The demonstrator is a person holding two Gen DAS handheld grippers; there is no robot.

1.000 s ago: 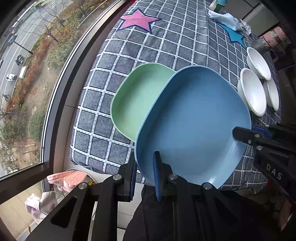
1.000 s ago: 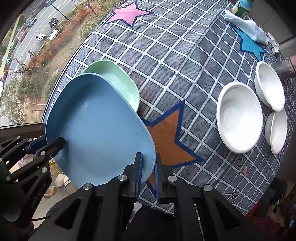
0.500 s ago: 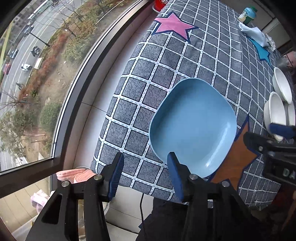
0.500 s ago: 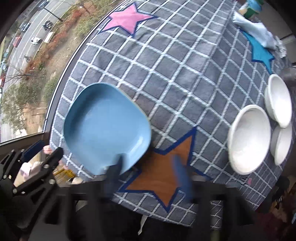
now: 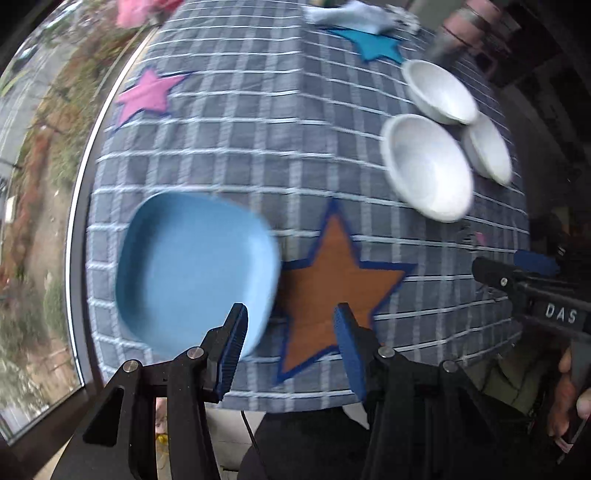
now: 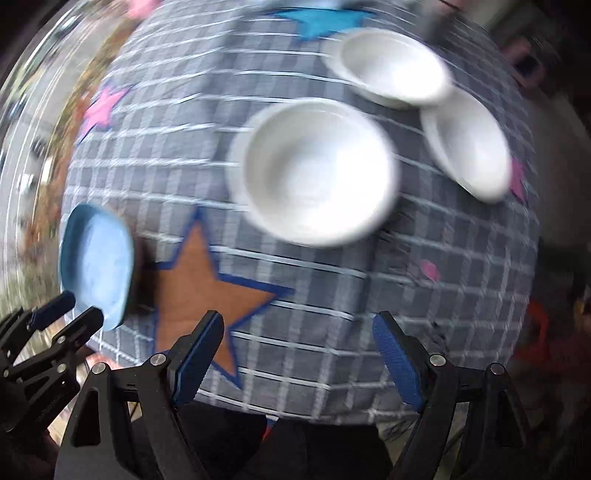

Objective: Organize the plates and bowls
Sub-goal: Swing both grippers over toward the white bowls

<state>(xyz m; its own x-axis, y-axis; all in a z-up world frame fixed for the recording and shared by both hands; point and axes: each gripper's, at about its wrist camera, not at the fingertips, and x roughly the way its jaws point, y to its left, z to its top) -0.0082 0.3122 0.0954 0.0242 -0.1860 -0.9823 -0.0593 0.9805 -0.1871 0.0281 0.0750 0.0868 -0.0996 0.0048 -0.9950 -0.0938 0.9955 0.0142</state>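
A blue plate (image 5: 195,266) lies on the checked tablecloth near the table's left front corner; it also shows in the right wrist view (image 6: 96,264). The green plate is hidden. Three white bowls sit at the right: a large one (image 5: 426,166) (image 6: 314,173) and two smaller ones (image 5: 439,90) (image 5: 487,149) behind it. My left gripper (image 5: 291,336) is open and empty, above the front edge beside the blue plate. My right gripper (image 6: 295,354) is open and empty, in front of the large bowl. Both views are blurred.
The tablecloth (image 5: 258,129) has an orange star (image 5: 332,280), a pink star (image 5: 147,92) and a blue star (image 5: 373,44). A crumpled cloth (image 5: 351,14) lies at the far edge. A window (image 5: 37,147) runs along the left.
Both grippers let go of the blue plate, which now lies over the green one. Both opened, pulled back and swung right towards the bowls.
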